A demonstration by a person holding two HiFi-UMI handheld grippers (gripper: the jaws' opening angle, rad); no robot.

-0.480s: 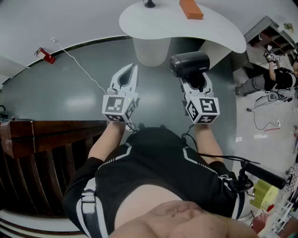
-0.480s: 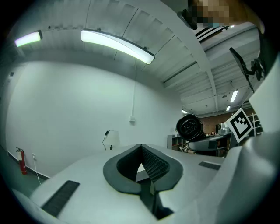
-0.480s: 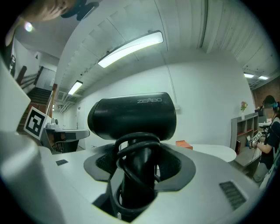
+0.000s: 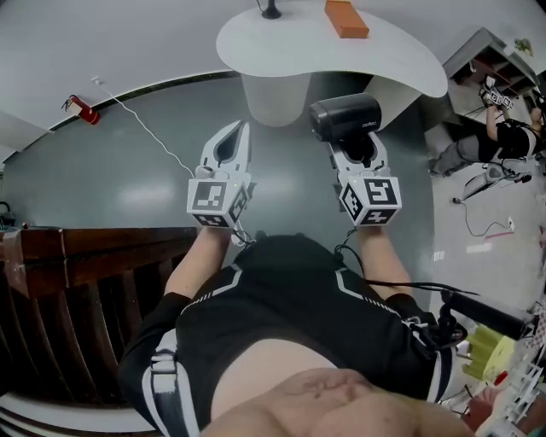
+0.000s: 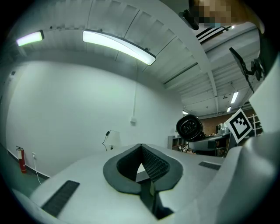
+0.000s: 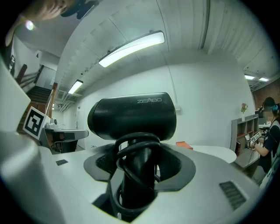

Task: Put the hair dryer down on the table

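Note:
A black hair dryer stands upright in my right gripper, which is shut on its handle. In the right gripper view the dryer's barrel lies crosswise above the jaws, and its cord is wound round the handle between the pads. My left gripper is held level beside it, shut with nothing in it; its pads meet at the tip. The white round table lies ahead of both grippers. From the left gripper view the dryer shows at the right.
An orange block and a black stand base sit on the table. A dark wooden railing runs at the left. A red fire extinguisher lies by the wall. Shelves and a person are at the right.

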